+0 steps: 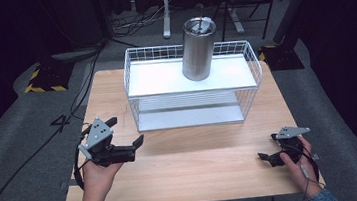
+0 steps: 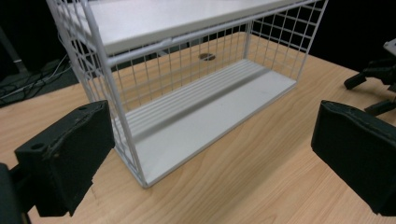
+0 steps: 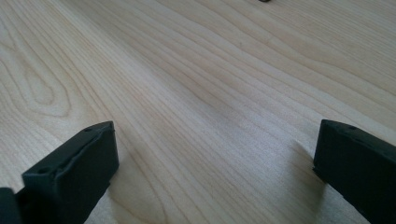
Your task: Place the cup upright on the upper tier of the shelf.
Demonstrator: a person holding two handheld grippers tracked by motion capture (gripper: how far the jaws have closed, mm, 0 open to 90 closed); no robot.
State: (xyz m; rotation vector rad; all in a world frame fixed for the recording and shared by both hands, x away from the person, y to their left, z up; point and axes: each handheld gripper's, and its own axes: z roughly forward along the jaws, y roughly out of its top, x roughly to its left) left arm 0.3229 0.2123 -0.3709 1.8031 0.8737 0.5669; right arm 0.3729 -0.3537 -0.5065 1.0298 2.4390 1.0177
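A white wire rack (image 1: 192, 93) with two shelves stands at the back middle of the wooden table (image 1: 199, 171). On its upper shelf stands a steel tumbler (image 1: 198, 48), upright with its lid on. My left gripper (image 1: 124, 131) rests at the front left, open and holding nothing, and points at the rack's lower left corner. In the left gripper view the rack (image 2: 122, 112) is close ahead, and its lower shelf lies between the wide-apart jaws of the left gripper (image 2: 210, 126). My right gripper (image 1: 268, 146) lies at the front right, open above bare wood (image 3: 210, 70).
Grey carpet surrounds the table, with cables trailing at the left. A yellow-and-black striped base (image 1: 43, 79) sits at the back left, and metal stand legs (image 1: 166, 29) rise behind the rack. The right gripper (image 2: 373, 77) shows far off beside the rack.
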